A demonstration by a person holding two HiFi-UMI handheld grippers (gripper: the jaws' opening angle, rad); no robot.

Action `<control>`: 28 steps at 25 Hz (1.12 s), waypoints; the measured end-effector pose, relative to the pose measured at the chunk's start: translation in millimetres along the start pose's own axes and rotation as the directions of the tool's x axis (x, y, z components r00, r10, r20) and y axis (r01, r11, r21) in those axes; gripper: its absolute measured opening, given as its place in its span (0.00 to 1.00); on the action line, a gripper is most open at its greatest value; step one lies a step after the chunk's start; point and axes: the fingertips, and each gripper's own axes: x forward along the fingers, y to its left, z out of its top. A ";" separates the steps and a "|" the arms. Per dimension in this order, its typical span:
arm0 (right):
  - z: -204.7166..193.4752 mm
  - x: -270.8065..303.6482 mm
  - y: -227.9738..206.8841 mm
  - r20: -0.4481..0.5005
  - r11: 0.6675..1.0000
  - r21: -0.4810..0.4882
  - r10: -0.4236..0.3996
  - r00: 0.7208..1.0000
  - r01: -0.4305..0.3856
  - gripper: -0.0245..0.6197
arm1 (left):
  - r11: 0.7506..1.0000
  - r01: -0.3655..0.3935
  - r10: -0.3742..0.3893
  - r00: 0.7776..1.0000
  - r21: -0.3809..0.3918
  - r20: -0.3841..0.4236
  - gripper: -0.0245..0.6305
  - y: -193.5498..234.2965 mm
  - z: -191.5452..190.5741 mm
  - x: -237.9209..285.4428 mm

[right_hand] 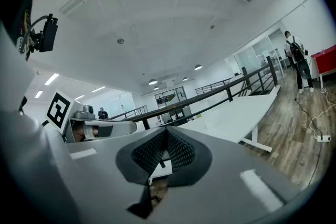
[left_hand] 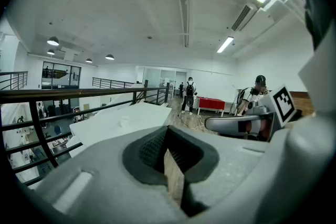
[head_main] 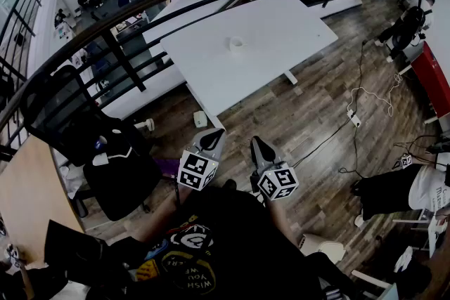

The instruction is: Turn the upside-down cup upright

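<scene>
The jaws of the left gripper (head_main: pixel 212 139) are closed together, with nothing held between them. The jaws of the right gripper (head_main: pixel 259 145) are likewise shut and empty. In each gripper view the dark ribbed pads are seen meeting at a single seam.

In the head view both grippers are held side by side close to the person's body, above the wooden floor (head_main: pixel 309 109), with their tips pointed toward 12 o'clock. They are kept just apart from each other.

The cup (head_main: pixel 238 44), small and white, is found on the white tabletop (head_main: pixel 288 24), at 12 o'clock from the grippers and well apart from both. It is touched by neither gripper. Whether its rim faces up or down cannot be told at this size. In the left gripper view the cup is seen at 10 o'clock from the jaws and the right gripper at 3 o'clock. In the right gripper view the left gripper is seen at 9 o'clock.

A dark railing (head_main: pixel 140 5) is curved round the far side of the tabletop, from 9 o'clock over to 1 o'clock. A black chair (head_main: pixel 77 119) is placed at 9 o'clock from the left gripper. A white cable (head_main: pixel 373 98) is laid on the floor at 2 o'clock from the right gripper. People (head_main: pixel 411 17) are seen standing farther off in that same direction.
</scene>
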 end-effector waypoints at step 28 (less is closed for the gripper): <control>-28.8 70.9 23.7 -0.083 0.997 0.070 0.044 0.996 -0.038 0.03 | 0.997 -0.018 0.017 1.000 -0.080 -0.013 0.04 78.0 -12.1 -9.6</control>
